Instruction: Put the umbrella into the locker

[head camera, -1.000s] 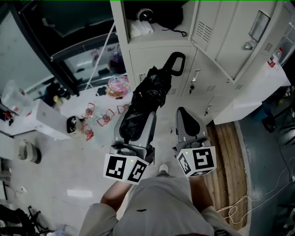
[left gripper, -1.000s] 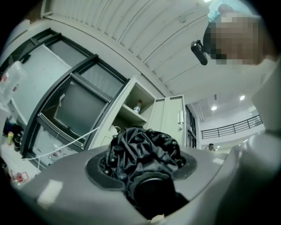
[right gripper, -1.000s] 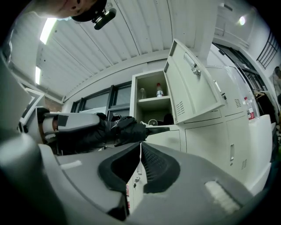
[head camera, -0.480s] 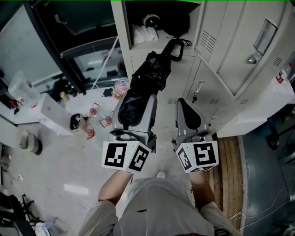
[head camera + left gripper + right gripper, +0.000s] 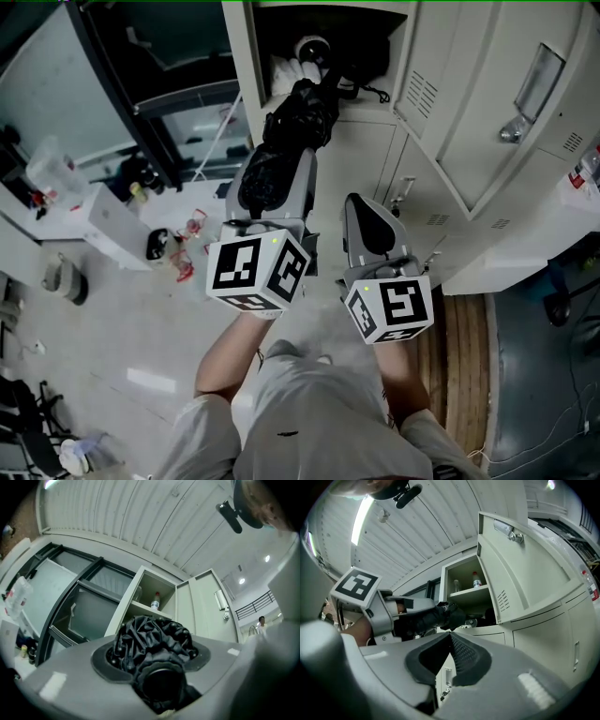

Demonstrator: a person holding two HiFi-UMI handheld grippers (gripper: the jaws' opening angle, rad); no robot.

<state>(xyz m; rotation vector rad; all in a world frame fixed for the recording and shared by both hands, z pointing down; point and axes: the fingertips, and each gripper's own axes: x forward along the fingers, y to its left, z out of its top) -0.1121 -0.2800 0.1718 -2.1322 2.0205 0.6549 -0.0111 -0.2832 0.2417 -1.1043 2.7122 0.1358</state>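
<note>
My left gripper (image 5: 273, 181) is shut on a folded black umbrella (image 5: 292, 120), whose bunched fabric fills the space between the jaws in the left gripper view (image 5: 152, 648). The umbrella points up at the open locker compartment (image 5: 328, 33), and its far end sits at the compartment's mouth. To the right and a little lower, my right gripper (image 5: 362, 214) is shut and holds nothing; its dark pads (image 5: 461, 651) meet. In the right gripper view the umbrella (image 5: 436, 617) reaches toward the locker opening (image 5: 468, 599).
The locker door (image 5: 487, 84) stands swung open to the right. Inside are white cloth (image 5: 289, 66) and a black bag (image 5: 364, 45); a bottle (image 5: 476, 579) stands on the upper shelf. Floor clutter with a white box (image 5: 103, 225) lies left, a wooden board (image 5: 459, 347) right.
Both grippers have risen and moved toward the locker. The umbrella's far end, which was in front of the lower doors, now reaches the open compartment's mouth.
</note>
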